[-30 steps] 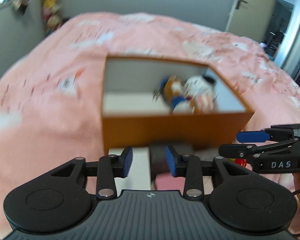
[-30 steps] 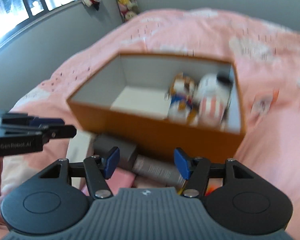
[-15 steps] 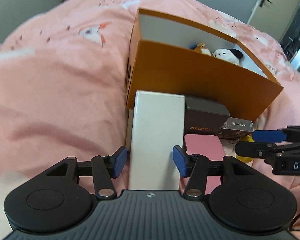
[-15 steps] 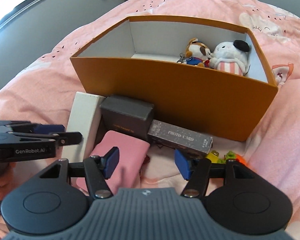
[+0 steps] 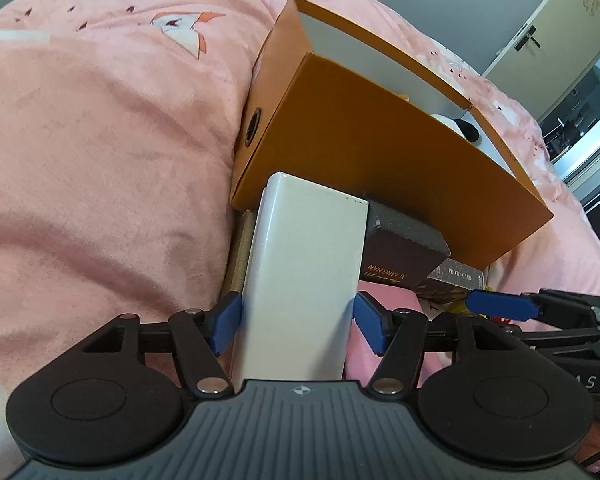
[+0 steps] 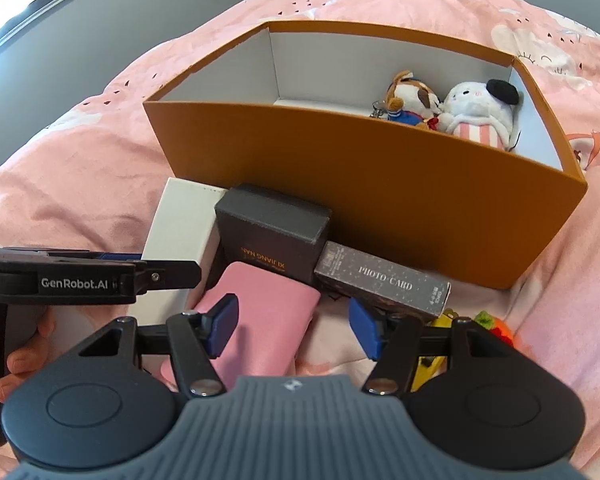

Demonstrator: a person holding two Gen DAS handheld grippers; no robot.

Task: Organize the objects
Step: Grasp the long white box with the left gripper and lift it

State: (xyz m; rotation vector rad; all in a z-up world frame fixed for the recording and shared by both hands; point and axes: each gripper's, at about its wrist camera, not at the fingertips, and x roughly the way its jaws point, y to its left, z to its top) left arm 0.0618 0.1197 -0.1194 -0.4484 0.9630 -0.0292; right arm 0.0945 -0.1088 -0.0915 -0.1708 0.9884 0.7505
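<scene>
Closest to me, my left gripper [image 5: 296, 322] has its blue pads on either side of the tall glossy white cardboard box [image 5: 304, 280]; its jaws are opening, the box stands between them, and I see a thin gap at each pad, so nothing is gripped. The white box is a plain, smooth-sided oblong with softly rounded edges, lying on the pink bedspread [image 5: 100, 140] with its far end against the front wall of the orange box.

My right gripper [image 6: 294, 326] hovers with its jaws about half apart and nothing between them, over the edge of the flat pink soft-looking case [image 6: 268, 320]. A person's fingers [image 6: 24, 356] show at the left edge of that view, around the left gripper's handle.

Just beyond the pink case sits the dark grey square gift box with gold lettering [image 6: 274, 236], touching the white box on one side. Beside it lies the slim dark speckled carton marked PHOTO CARD [image 6: 384, 282], and small yellow, green and orange toys [image 6: 488, 326] peek out past its end.

Behind all of these stands the large open orange cardboard box with a white lining [image 6: 380, 176]. In its far right corner sit two plush toys side by side: a brown and white dog plush in blue [image 6: 410, 98] and a white plush with a black beret and pink striped front [image 6: 478, 114]
</scene>
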